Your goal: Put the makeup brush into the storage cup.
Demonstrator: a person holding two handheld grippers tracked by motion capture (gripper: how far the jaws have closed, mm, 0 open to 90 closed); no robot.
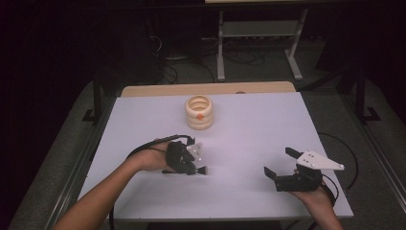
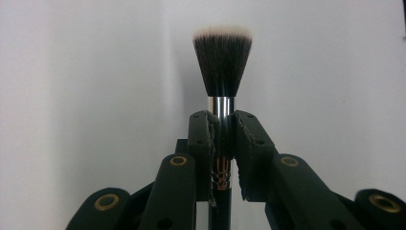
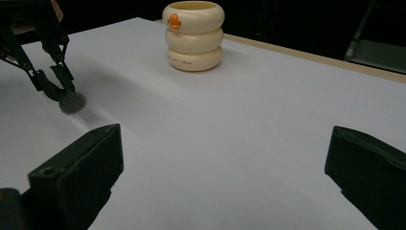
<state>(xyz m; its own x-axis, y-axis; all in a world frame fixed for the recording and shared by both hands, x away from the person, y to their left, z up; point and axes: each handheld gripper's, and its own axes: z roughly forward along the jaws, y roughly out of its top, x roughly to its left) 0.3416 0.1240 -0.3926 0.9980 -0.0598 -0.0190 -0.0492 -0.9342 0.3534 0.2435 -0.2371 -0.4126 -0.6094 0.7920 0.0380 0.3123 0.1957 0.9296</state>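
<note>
While left gripper (image 2: 222, 139) clamps brush (image 2: 222, 62) | cream holder (image 3: 193, 36) lettering unreadable

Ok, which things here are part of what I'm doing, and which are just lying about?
In the job:
- makeup brush, clamped by its ferrule in the left gripper
- cream ringed holder with an orange mark, standing open at the far middle of the table, likely where the brush goes
- right gripper, jaws apart and holding nothing

Lying about:
- metal stand on the floor beyond the table
</note>
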